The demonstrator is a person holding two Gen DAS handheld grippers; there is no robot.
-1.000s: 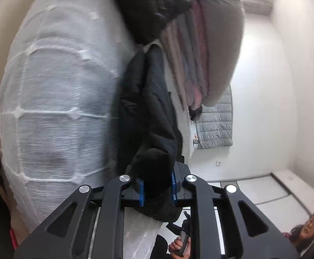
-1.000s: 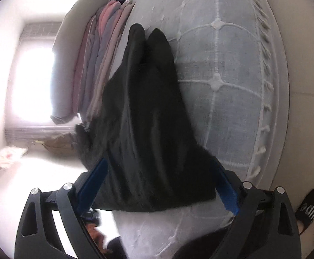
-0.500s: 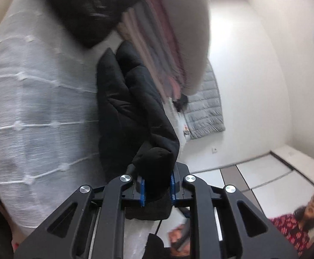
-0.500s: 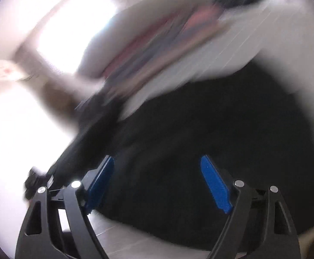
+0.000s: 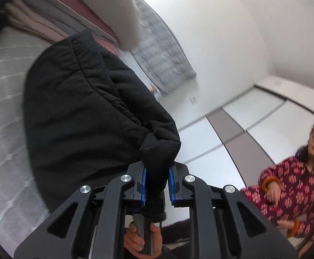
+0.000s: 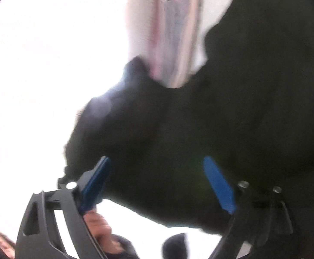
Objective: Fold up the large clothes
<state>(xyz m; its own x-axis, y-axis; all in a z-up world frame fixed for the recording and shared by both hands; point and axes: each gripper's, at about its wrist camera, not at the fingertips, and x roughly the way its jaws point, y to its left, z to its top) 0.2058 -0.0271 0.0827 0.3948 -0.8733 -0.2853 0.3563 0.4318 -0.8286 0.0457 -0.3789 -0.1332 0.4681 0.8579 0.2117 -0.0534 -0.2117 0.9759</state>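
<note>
A black padded jacket (image 5: pixel 87 116) lies bunched on the grey quilted bedspread (image 5: pixel 3 99). My left gripper (image 5: pixel 157 172) is shut on a thick fold of the jacket at its near edge. In the right wrist view the same jacket (image 6: pixel 232 112) fills most of the blurred frame. My right gripper (image 6: pixel 157 181) is open, its blue pads (image 6: pixel 218 183) wide apart with jacket cloth between and behind them; no grip shows.
A stack of folded pink, grey and beige clothes (image 5: pixel 55 15) sits on the bed behind the jacket, also in the right wrist view (image 6: pixel 178 32). A grey quilted item (image 5: pixel 159 49) hangs on the white wall. A person in a red patterned top (image 5: pixel 290 185) sits at the right.
Both grippers swung up and away from the bedspread toward the clothes stack and wall. The left one stays shut on the jacket fold. The right view became blurred, its jaws still open.
</note>
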